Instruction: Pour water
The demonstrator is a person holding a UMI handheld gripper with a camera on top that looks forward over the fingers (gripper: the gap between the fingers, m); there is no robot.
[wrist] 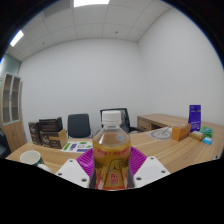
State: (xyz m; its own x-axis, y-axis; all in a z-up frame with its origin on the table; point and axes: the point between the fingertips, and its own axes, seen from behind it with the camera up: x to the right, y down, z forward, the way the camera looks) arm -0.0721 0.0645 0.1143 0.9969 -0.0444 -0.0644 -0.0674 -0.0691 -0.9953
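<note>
A clear bottle (111, 150) of amber liquid with a yellow-orange label and a white cap stands upright between my fingers, lifted well above the wooden table (165, 148). My gripper (112, 170) is shut on the bottle's body: both magenta pads (87, 164) press its sides. The bottle's base is hidden below my fingers. A pale round bowl or cup (31, 157) sits on the table off to the left, beyond the fingers.
Two office chairs (78, 124) stand behind the table. Dark boxes (46, 132) sit at the left, a purple container (195, 116) and a brown box (181, 132) at the right. Papers (78, 145) lie behind the bottle. A cabinet (10, 100) lines the left wall.
</note>
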